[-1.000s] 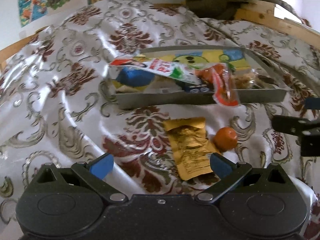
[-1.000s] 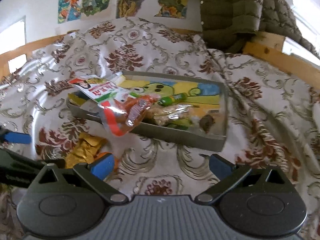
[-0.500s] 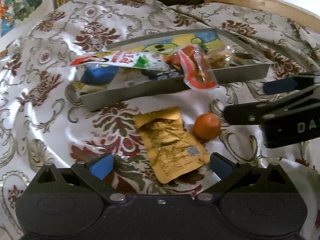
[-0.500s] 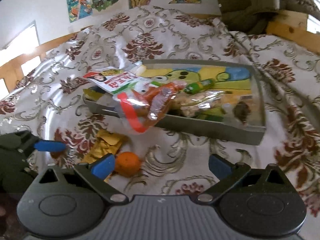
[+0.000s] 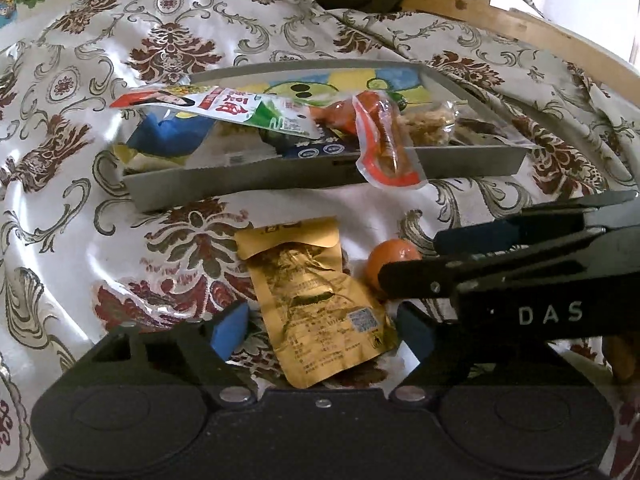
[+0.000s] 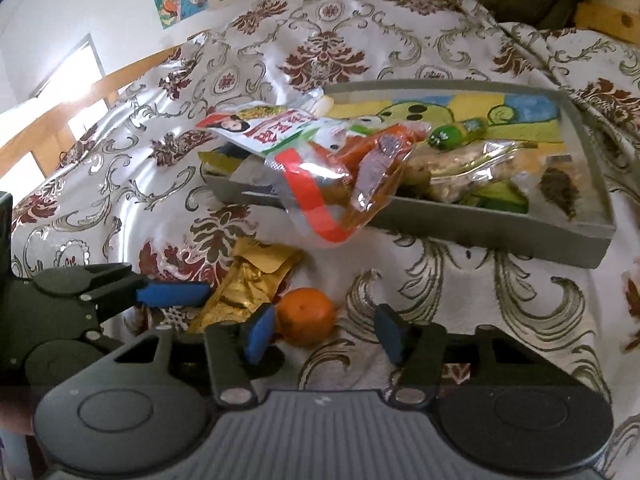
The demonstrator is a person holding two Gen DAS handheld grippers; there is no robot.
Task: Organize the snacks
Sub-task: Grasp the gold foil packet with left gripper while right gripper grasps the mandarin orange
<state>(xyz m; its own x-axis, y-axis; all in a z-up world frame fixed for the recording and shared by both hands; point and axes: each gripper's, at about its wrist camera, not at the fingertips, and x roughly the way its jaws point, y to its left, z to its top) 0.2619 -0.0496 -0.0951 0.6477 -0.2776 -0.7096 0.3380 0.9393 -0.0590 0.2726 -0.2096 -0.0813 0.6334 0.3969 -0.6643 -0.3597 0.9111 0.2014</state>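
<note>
The gold foil packet (image 5: pixel 316 300) lies flat on the patterned cloth (image 5: pixel 80 208), just in front of the grey tray (image 5: pixel 280 178), and the small orange (image 6: pixel 306 316) rests right beside its edge. These two are the only snacks outside the tray, so they look like the ones left to put away.

The left gripper (image 5: pixel 320 334) is tilted down over the packet, which sits between its blue pads. The jaws are closing but stand clear of the foil on both sides. The right gripper (image 6: pixel 322 334) is angled at the orange, its jaws closing as well. The fruit lies just ahead of the left pad rather than squarely between the two, and whether that pad touches it is hard to tell from this angle.

Each hand seems set on its own item, so both can go into the tray together.

In the tray, a red-and-white sachet (image 5: pixel 224 110) and a clear red-edged bag (image 5: pixel 384 144) are piled high, the bag spilling over the near wall. The far right corner looks the freest spot.
</note>
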